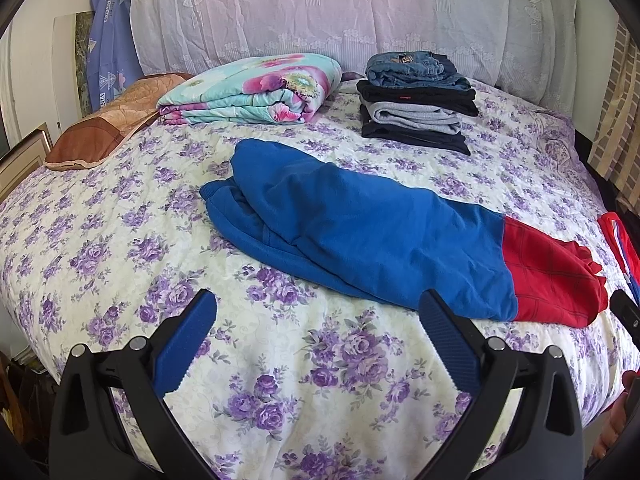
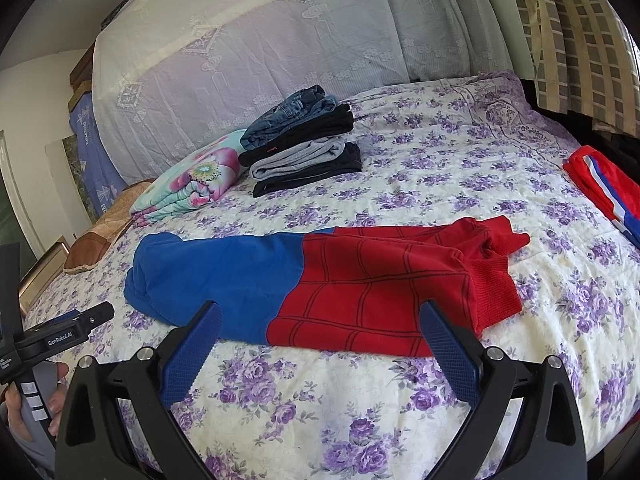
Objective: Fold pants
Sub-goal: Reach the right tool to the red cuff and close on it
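The blue and red pants (image 1: 360, 236) lie lengthwise on the floral bedspread (image 1: 280, 360), legs folded together, blue waist end to the left and red cuffs to the right. In the right wrist view the pants (image 2: 320, 284) lie just beyond the fingers. My left gripper (image 1: 318, 304) is open and empty, near the front edge of the pants' blue part. My right gripper (image 2: 320, 316) is open and empty, its fingertips over the pants' near edge. The left gripper's body (image 2: 60, 332) shows at the left of the right wrist view.
A stack of folded pants (image 1: 418, 100) and a folded floral blanket (image 1: 256, 88) sit at the back of the bed. A brown pillow (image 1: 108, 128) lies at the left. Another red and blue garment (image 2: 608, 192) lies at the right edge.
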